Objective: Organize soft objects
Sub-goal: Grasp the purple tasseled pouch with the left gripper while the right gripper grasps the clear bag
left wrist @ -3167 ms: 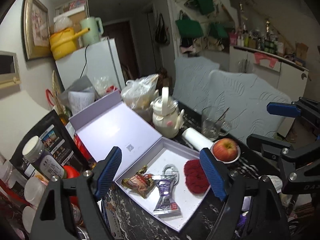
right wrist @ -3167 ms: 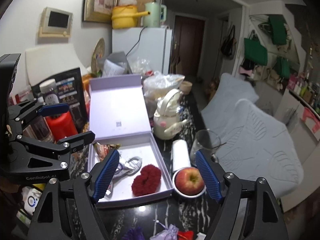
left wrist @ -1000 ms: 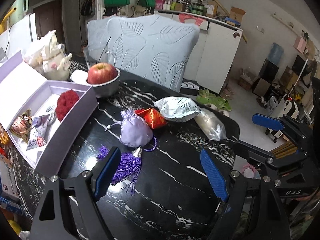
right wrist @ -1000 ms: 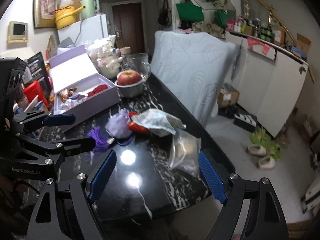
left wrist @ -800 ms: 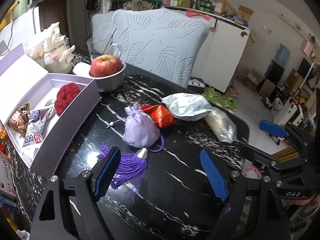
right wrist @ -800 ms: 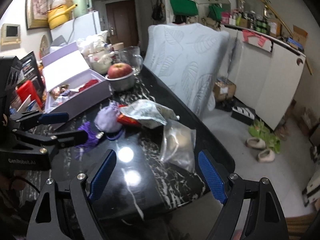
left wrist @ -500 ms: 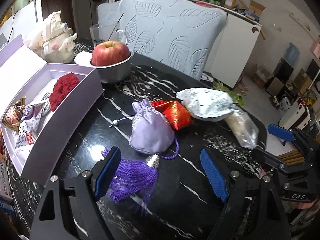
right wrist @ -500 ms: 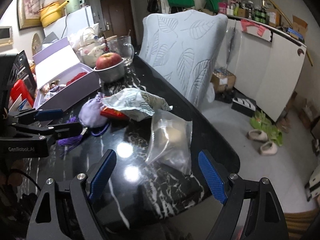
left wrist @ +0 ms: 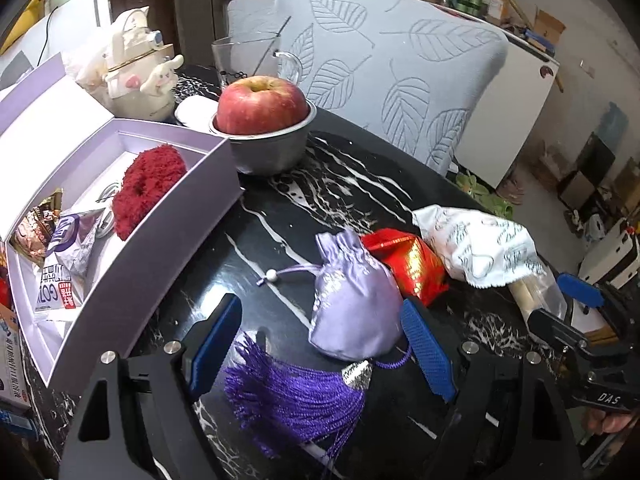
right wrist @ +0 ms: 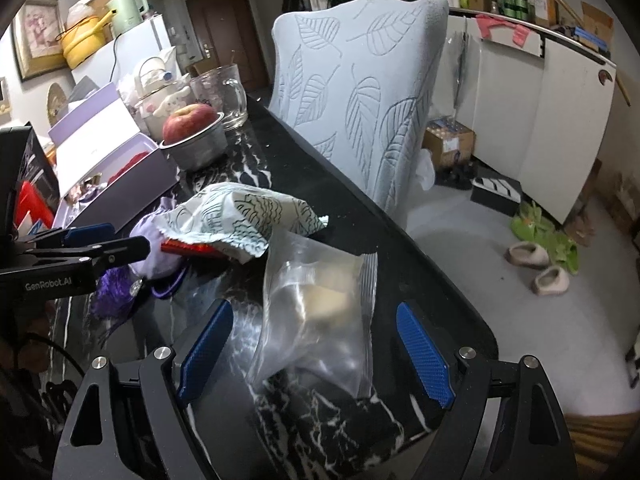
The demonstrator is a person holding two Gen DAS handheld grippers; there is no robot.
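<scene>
Black marble-veined tabletop (left wrist: 328,184) fills both my views, with a leaf-patterned chair back (left wrist: 400,80) standing behind its far edge; I take the lilac pouch (left wrist: 352,300) as my landmark. My left tongs (left wrist: 320,344) stand spread wide, gripping nothing; the pouch sits between their blue pads (left wrist: 426,354), closer to the right-hand pad, and its purple tassel (left wrist: 292,404) fans out on the marble just below it, between the tong arms. A red foil packet (left wrist: 408,264) lies touching the pouch on its right; beyond that packet rests a white patterned bag (left wrist: 476,248), and further right again a clear plastic bag (right wrist: 320,312). My right tongs (right wrist: 312,344) are also spread, holding nothing; the clear bag lies between their pads, though I cannot tell whether either pad touches it. Left of the pouch stands the open lilac box (left wrist: 132,252), its near wall between the pouch and the box's contents: a red fluffy piece (left wrist: 148,184) and some snack sachets (left wrist: 64,256). Behind the pouch, at the box's far corner, a metal bowl (left wrist: 272,152) holds an apple (left wrist: 262,104); a glass mug (left wrist: 248,56) and a cream character kettle (left wrist: 136,80) stand further back.
</scene>
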